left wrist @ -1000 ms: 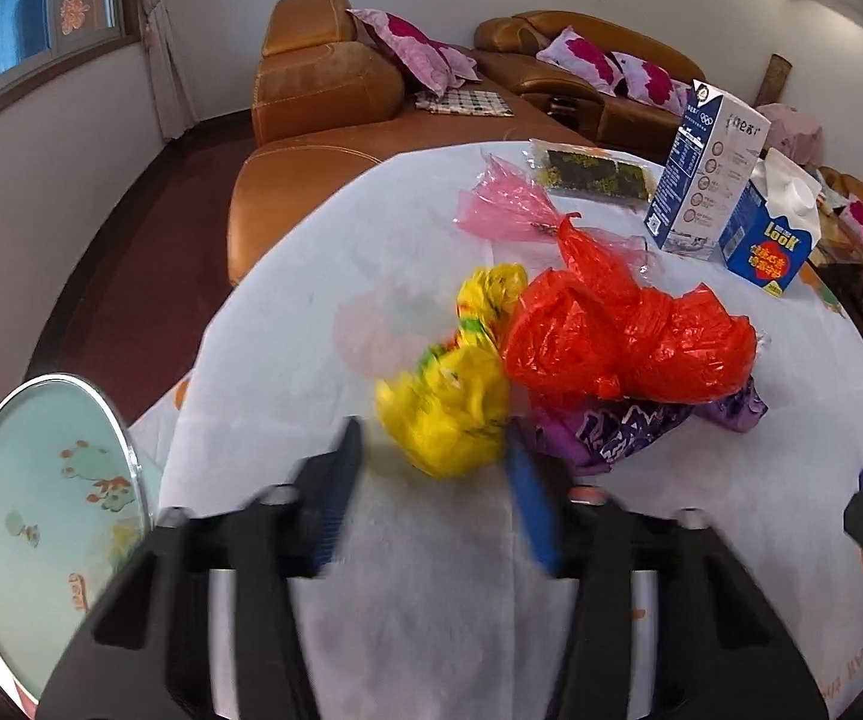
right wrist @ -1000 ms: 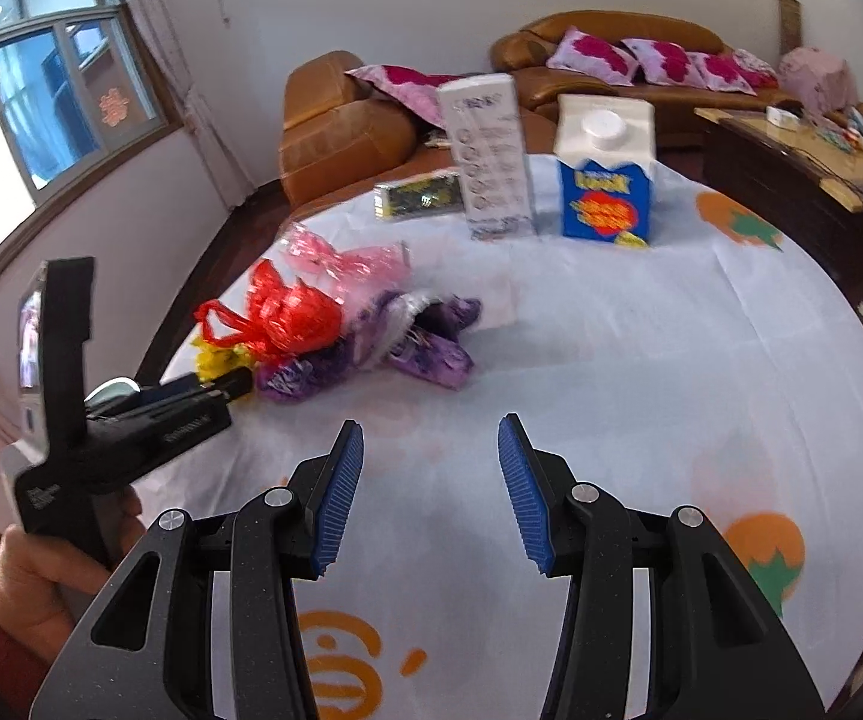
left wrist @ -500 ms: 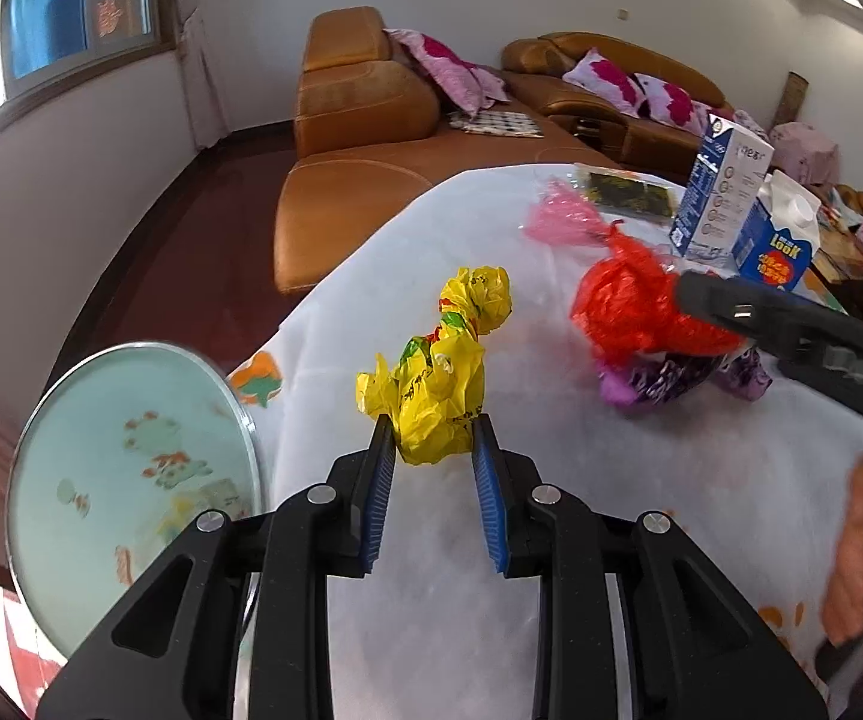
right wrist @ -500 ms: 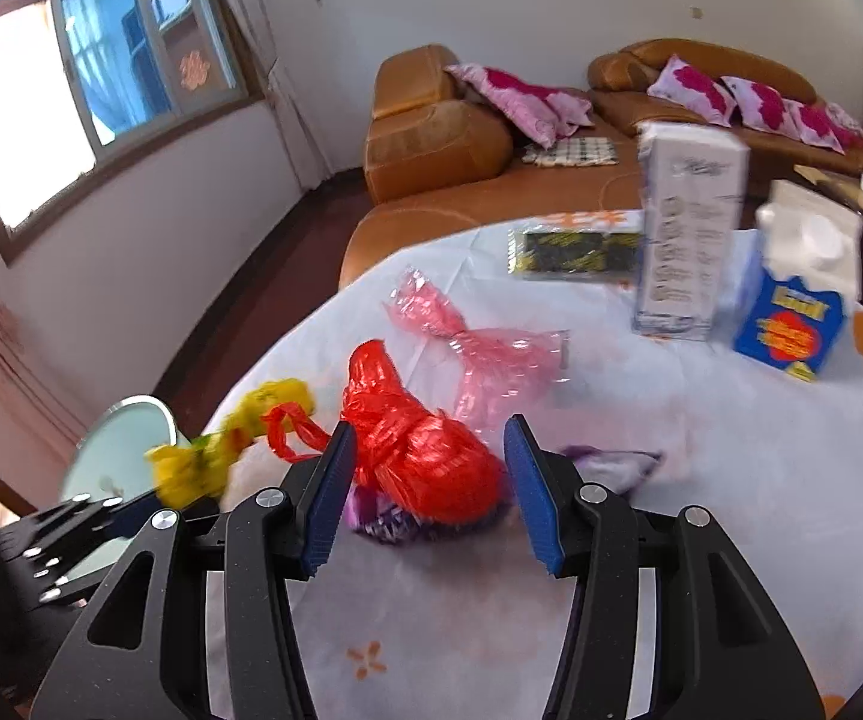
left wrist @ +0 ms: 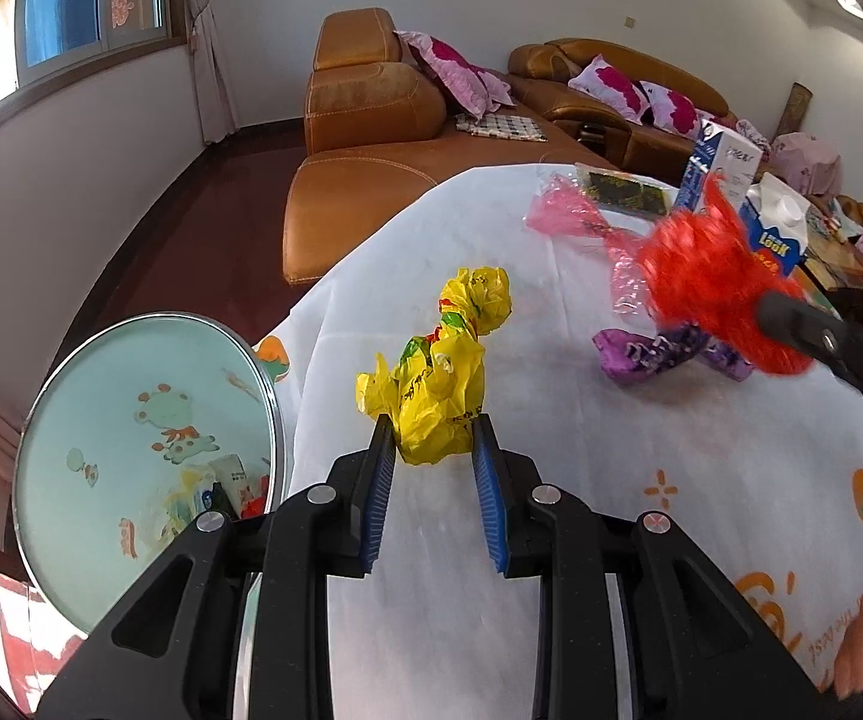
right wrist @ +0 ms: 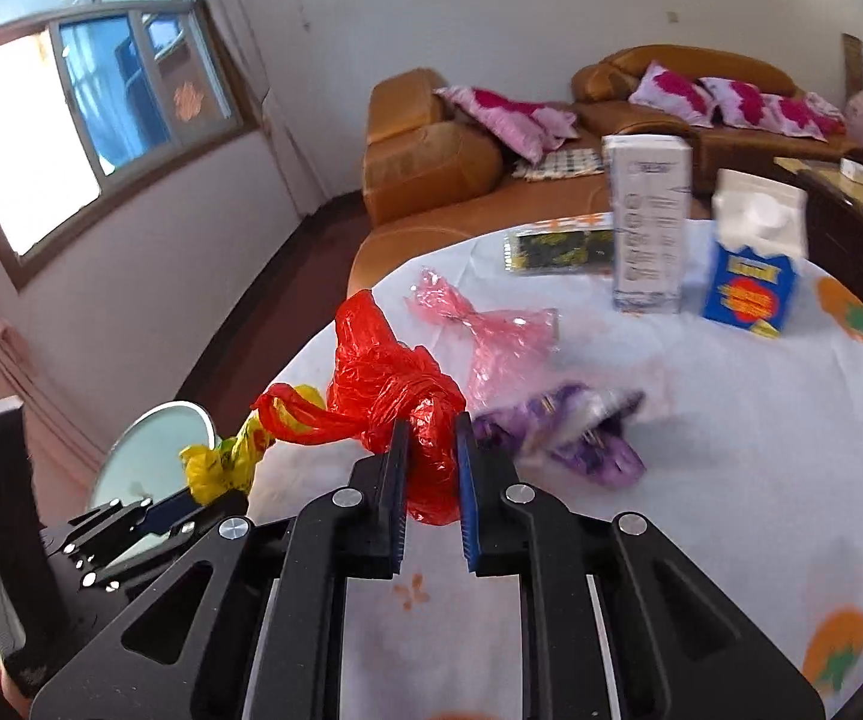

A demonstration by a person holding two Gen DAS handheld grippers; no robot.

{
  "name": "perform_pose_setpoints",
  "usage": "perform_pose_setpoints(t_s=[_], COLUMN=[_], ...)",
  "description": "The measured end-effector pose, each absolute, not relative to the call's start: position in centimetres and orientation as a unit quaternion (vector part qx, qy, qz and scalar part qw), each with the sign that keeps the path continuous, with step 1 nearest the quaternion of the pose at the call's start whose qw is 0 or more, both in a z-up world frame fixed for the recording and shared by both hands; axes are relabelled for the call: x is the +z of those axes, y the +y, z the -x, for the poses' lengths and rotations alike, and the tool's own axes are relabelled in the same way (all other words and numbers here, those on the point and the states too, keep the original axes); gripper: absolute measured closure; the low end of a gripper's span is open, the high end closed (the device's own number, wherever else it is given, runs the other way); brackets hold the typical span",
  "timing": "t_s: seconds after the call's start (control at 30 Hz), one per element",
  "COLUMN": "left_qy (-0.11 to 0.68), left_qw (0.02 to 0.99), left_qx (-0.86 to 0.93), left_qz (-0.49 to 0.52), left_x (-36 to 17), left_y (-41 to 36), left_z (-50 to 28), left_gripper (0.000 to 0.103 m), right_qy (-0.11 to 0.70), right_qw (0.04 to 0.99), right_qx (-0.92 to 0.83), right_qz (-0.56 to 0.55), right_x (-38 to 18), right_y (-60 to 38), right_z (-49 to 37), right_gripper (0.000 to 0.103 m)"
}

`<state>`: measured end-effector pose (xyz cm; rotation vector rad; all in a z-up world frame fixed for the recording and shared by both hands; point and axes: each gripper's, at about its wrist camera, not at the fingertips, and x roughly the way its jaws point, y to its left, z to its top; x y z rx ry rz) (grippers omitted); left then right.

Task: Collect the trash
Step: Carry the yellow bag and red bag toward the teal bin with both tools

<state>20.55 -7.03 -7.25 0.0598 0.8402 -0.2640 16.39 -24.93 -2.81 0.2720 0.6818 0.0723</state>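
Pinching a crumpled yellow bag (left wrist: 431,384) between its blue pads, my left tongs (left wrist: 433,450) hold it above the white tablecloth (left wrist: 641,480), near the table's edge. My right tongs (right wrist: 429,456) have just been closing, and their pads now squeeze the knotted red bag (right wrist: 392,387) with its loose handle loop trailing out to the left of them. Seen from the left tongs, that red bag is a blurred shape up to the right, at the tip of the other tool.

Just left of and below my left tongs sits a round pale-green bin (left wrist: 143,450) off the table's edge, with a few scraps lying at its bottom.

A little beyond the right tongs, to their right, a purple wrapper (right wrist: 575,432) lies flat on the cloth. Past it, farther out, lies a crinkled pink bag (right wrist: 485,330).

Farther still, near the far side of the table, a dark flat packet (right wrist: 557,249) lies on the cloth, and to its right stand a tall white carton (right wrist: 647,222) and a shorter blue carton (right wrist: 752,276), both upright and close beside each other.

Beyond the table are brown leather sofas (left wrist: 371,120) with pink cushions (right wrist: 509,114), and a window (right wrist: 95,120) high to the left.
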Motion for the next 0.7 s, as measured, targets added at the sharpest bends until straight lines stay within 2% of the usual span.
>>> perform_pose_setpoints(t_s=[0.27,0.7], left_qy=[0.405,0.407], left_qw=[0.903,0.901], left_qx=[-0.137,-0.148], left_qz=[-0.028,-0.037], left_x=[-6.9,-6.7], left_y=[-6.9,-7.5], left_z=[-17.8,-14.1], left_gripper=[0.077,0.077], right_qy=[0.338,0.341], right_qw=[0.93,0.925], right_qx=[0.002,-0.009], right_qz=[-0.143,-0.166], right_x=[-3.9,-4.5], right_y=[-25.8,-26.7], right_z=[-11.2,-7.4], right_gripper=[0.088,0.088])
